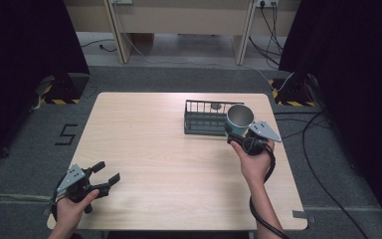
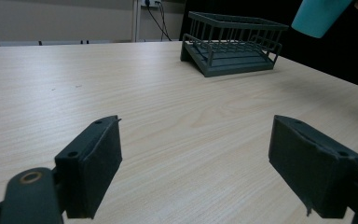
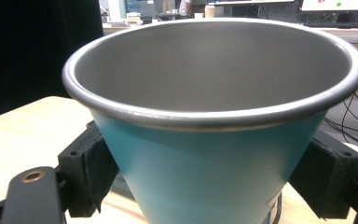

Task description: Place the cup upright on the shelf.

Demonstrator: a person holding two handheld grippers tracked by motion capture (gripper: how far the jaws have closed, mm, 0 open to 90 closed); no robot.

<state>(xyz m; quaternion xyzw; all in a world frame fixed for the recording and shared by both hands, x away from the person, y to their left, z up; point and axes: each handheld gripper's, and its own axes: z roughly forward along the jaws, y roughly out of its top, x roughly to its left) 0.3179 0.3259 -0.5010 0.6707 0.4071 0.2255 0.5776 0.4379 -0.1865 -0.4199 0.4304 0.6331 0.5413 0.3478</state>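
Observation:
A teal cup (image 1: pixel 239 121) with a steel inside and rim is held upright above the table's right side, just in front of a dark wire rack (image 1: pixel 206 117). My right gripper (image 1: pixel 242 134) is shut on the cup's lower wall; in the right gripper view the cup (image 3: pixel 214 140) sits between both pads (image 3: pixel 93 170). My left gripper (image 1: pixel 106 174) rests at the table's near left corner, open, with nothing between its pads (image 2: pixel 95 168). From the left gripper view the rack (image 2: pixel 233 44) stands far off and the cup (image 2: pixel 317 16) hangs at the top right.
The light wooden table (image 1: pixel 154 159) is bare between the two hands. A small dark thing lies in the rack's back part. Black curtains flank both sides, and cables run on the floor at the right.

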